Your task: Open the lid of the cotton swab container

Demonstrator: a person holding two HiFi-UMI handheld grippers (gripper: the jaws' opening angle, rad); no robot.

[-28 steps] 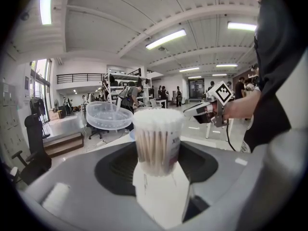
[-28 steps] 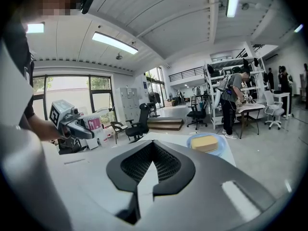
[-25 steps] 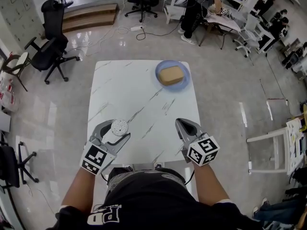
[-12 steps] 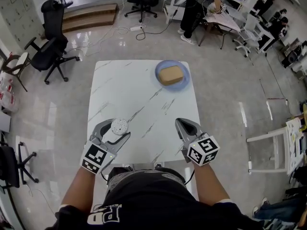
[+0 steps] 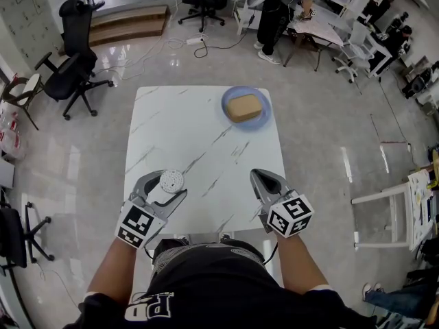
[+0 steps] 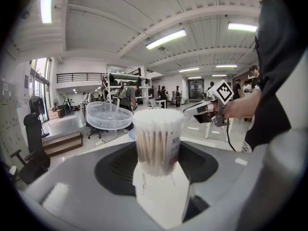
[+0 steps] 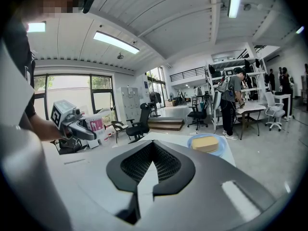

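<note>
While the left hand-held gripper (image 5: 168,187) sits over the near left corner of the white marble tabletop (image 5: 199,136), it's got the cotton swab container (image 6: 158,143) clamped between its jaws. In the left gripper view the container stands upright, dead centre, with the jaws pressed in on either side of its lower part. The white swab tips are showing at the top, so it's already open. The clear lid (image 6: 107,115) is tipped back, up and to the left of the container's mouth. I honestly can't tell if it hangs on a hinge or not.

The right hand-held gripper (image 5: 257,177) is over the near right corner, well apart from the left one. Its jaws are pressed together with nothing between them, which you can see plainly in the right gripper view. Both point away from the person, out across the tabletop.

At the far right end of the tabletop there's a blue plate (image 5: 264,118) with a tan block (image 5: 245,107) lying on it, well away from both hand-held grippers.
</note>
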